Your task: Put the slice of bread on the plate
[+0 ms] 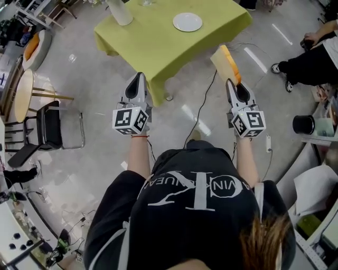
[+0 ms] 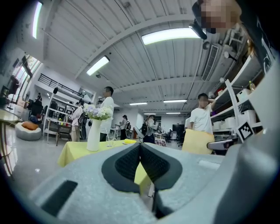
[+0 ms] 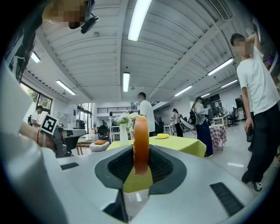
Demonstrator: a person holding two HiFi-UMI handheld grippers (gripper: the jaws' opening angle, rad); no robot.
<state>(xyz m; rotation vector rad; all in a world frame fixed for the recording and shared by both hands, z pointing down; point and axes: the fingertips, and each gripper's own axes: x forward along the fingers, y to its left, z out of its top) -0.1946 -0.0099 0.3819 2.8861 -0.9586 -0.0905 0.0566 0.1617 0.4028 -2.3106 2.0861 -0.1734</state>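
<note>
My right gripper [image 1: 233,80] is shut on a slice of bread [image 1: 226,63] that stands on edge, its orange crust [image 3: 141,144] showing between the dark pads in the right gripper view. It hangs over the floor, just off the near right corner of the table with the yellow-green cloth [image 1: 158,47]. The white plate [image 1: 187,21] lies near the table's far side, ahead and to the left of the bread. My left gripper [image 1: 138,75] is shut with nothing in it, held in the air near the table's front edge; its jaws [image 2: 140,146] meet at the tips.
A white vase [image 1: 120,11] with flowers [image 2: 99,113] stands at the table's far left. A black chair [image 1: 50,126] and a round wooden table [image 1: 24,95] are on the left. A seated person's legs [image 1: 309,63] are at the right. A cable [image 1: 203,111] runs along the floor.
</note>
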